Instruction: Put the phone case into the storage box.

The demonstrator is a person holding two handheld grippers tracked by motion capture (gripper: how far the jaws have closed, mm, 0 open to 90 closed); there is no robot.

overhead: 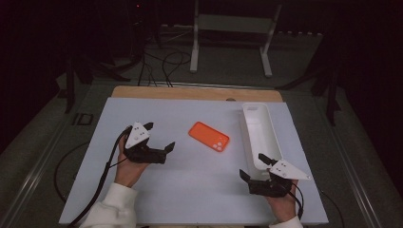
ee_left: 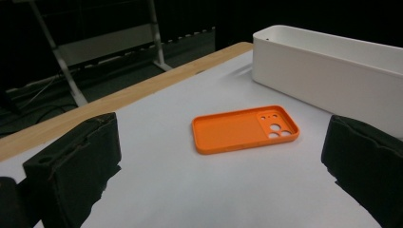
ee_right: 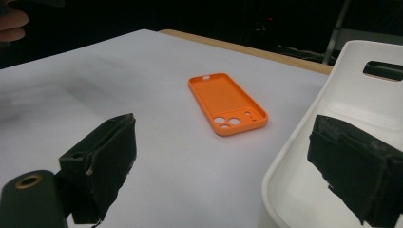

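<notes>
An orange phone case [overhead: 209, 136] lies flat, hollow side up, in the middle of the white table top [overhead: 190, 190]. My left gripper [overhead: 159, 137] is open to the left of the case, jaws pointing at it, nothing between them. In the left gripper view the case [ee_left: 245, 128] lies ahead between the two jaws. My right gripper [overhead: 254, 166] is open near the front right, by the near end of a long white bin [overhead: 261, 135]. In the right gripper view the case [ee_right: 227, 102] lies ahead and the bin's rim [ee_right: 290, 147] runs under the right jaw.
The white bin [ee_left: 328, 66] stands lengthwise along the table's right side and looks empty. A wooden strip [overhead: 195, 93] edges the table's far side. Beyond it, a metal stand [overhead: 233, 33] and cables [overhead: 161, 66] sit on the dark floor.
</notes>
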